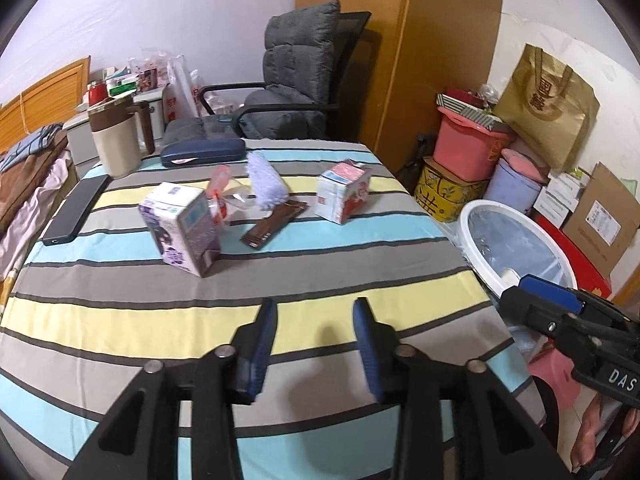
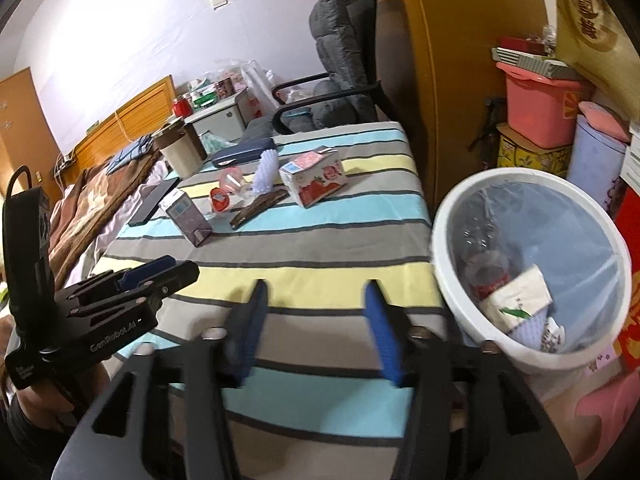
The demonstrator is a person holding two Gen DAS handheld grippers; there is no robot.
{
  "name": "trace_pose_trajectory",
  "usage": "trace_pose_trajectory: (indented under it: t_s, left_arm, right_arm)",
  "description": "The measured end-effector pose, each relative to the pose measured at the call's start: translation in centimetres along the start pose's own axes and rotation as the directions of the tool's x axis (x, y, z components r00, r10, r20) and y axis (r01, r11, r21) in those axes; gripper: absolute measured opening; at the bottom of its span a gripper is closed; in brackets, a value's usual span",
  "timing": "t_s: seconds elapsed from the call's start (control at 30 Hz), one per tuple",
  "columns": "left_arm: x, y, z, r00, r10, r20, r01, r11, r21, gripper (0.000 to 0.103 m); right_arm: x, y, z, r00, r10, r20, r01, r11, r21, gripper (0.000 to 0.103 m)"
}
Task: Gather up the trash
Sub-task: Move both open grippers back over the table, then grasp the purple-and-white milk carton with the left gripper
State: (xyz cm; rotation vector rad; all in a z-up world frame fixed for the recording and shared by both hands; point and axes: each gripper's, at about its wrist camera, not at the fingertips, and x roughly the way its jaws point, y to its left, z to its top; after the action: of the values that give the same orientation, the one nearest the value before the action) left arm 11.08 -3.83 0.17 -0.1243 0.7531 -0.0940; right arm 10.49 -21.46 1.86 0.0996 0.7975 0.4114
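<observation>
On the striped table lie a purple-and-white carton (image 1: 182, 230) (image 2: 187, 216), a red-and-white carton (image 1: 344, 192) (image 2: 314, 178), a brown wrapper (image 1: 274, 226) (image 2: 258, 208), a clear plastic cup with red lid (image 1: 224, 196) (image 2: 224, 196) and a lilac foam sleeve (image 1: 266, 184) (image 2: 266, 172). My left gripper (image 1: 316, 320) is open and empty above the table's near part; it also shows in the right wrist view (image 2: 160, 272). My right gripper (image 2: 316, 300) is open and empty near the table's right edge, beside the white bin (image 2: 448, 240) (image 1: 468, 216), which holds a bottle and paper.
A beige jug (image 1: 116, 140), a dark blue case (image 1: 202, 152) and a black phone (image 1: 76, 210) lie at the table's far left. A grey chair (image 1: 296, 80) stands behind. Pink tubs, boxes and a gold bag (image 1: 548, 108) crowd the right wall. A bed lies left.
</observation>
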Motion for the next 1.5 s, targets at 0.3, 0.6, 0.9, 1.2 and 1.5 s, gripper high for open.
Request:
trace_pose_trajectory:
  t_s: [0.3, 0.6, 0.9, 1.2, 1.5]
  left_arm:
    - [0.0, 3.7, 1.2, 0.998, 0.051, 0.021, -0.050, 0.998, -0.035, 0.041]
    - [0.6, 7.2, 2.7, 0.996, 0.080, 0.044, -0.077, 0.995, -0.069, 0.056]
    - [2.6, 9.5, 4.2, 0.996, 0.071, 0.047, -0.067, 0.995, -0.077, 0.068]
    - [5.1, 10.7, 5.3, 0.998, 0.052, 0.028, -0.051, 0.997, -0.051, 0.068]
    - [4.9, 11.5, 4.9, 0.999, 0.027, 0.041, -0.023, 0.996, -0.090, 0.057]
  right_arm:
    - [1.7, 1.0, 1.5, 1.000, 0.004, -0.012, -0.004, 1.000, -0.014, 0.058]
    - [3.5, 1.6, 2.7, 0.999, 0.019, -0.027, -0.019, 1.000, -0.011, 0.058]
    - [4.4, 2.1, 3.2, 0.998, 0.035, -0.044, -0.036, 0.999, -0.026, 0.058]
    - [5.7, 2.3, 3.4, 0.996, 0.039, -0.075, -0.041, 0.999, -0.025, 0.058]
    - [7.0, 3.1, 3.6, 0.993, 0.042, -0.110, -0.047, 0.998, -0.044, 0.058]
